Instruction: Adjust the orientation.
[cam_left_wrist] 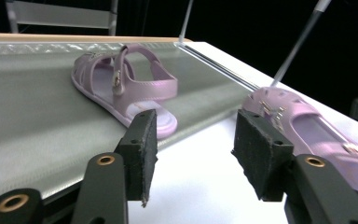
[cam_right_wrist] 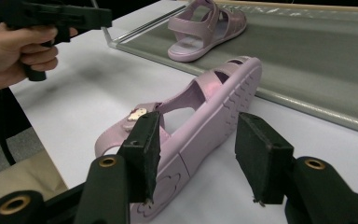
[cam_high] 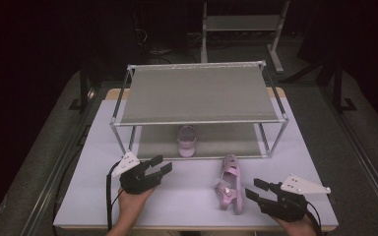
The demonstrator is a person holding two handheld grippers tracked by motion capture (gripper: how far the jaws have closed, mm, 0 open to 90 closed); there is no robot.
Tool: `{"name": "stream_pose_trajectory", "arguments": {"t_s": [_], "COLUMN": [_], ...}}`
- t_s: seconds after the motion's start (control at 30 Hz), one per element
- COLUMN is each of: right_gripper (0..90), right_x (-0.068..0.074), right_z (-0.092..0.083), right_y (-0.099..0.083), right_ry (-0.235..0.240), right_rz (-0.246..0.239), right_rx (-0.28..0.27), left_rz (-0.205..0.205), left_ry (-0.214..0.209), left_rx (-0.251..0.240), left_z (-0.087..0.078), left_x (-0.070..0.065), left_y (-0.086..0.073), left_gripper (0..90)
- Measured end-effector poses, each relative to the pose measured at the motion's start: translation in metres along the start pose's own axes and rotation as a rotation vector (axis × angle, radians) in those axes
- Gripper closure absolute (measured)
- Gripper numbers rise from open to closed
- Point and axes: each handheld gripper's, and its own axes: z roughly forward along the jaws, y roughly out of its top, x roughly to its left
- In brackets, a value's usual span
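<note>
A white table [cam_high: 93, 196] carries a two-level metal rack [cam_high: 197, 93], which stands toward twelve o'clock from the person. On the lower shelf [cam_high: 226, 142] of the rack one pink sandal [cam_high: 186, 140] already stands upright, near the front edge. The second pink sandal [cam_high: 228, 183] lies on its side on the table, at about five o'clock from the first one and just in front of the rack. So the work seems half done: one sandal is stored, and the other one is left to be picked up and put beside it. The left gripper [cam_high: 160, 164] hovers at about eight o'clock from the stored sandal, its jaws open and with nothing between them. The right gripper [cam_high: 256, 189] sits at three o'clock from the lying sandal; its jaws are open too, and in the right gripper view the sole is between them, but the pads [cam_right_wrist: 142, 149] do not seem to press on it yet.
</note>
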Motion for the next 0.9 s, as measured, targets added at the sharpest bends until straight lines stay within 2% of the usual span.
{"name": "stream_pose_trajectory", "arguments": {"t_s": [0.1, 0.23, 0.43, 0.57, 0.67, 0.73, 0.9], "right_gripper": [50.1, 55.1, 63.5, 66.1, 67.2, 67.2, 71.5], "right_x": [0.001, 0.001, 0.007, 0.011, 0.015, 0.017, 0.019], "right_z": [0.003, 0.007, 0.017, 0.025, 0.029, 0.030, 0.032], "right_y": [0.006, 0.013, 0.016, 0.015, 0.015, 0.015, 0.014], "right_ry": [-0.002, 0.011, -0.006, -0.013, -0.018, -0.025, -0.035], "right_rz": [-0.008, -0.006, -0.019, -0.029, -0.056, -0.057, -0.071], "right_rx": [0.003, -0.002, 0.017, 0.027, 0.037, 0.039, 0.066], "left_rz": [-0.008, 0.000, 0.001, 0.021, 0.054, 0.068, 0.034], "left_ry": [-0.007, -0.018, -0.054, -0.067, -0.070, -0.065, -0.068], "left_rx": [-0.008, -0.021, -0.041, -0.046, -0.053, -0.061, -0.074], "left_z": [-0.008, -0.018, -0.021, -0.021, -0.023, -0.026, -0.032], "left_x": [0.000, -0.002, -0.005, -0.004, -0.003, -0.002, 0.004], "left_y": [-0.003, -0.003, -0.002, 0.000, 0.004, 0.005, 0.003], "left_gripper": [47.0, 46.4, 44.6, 43.0, 42.0, 41.9, 42.1]}}
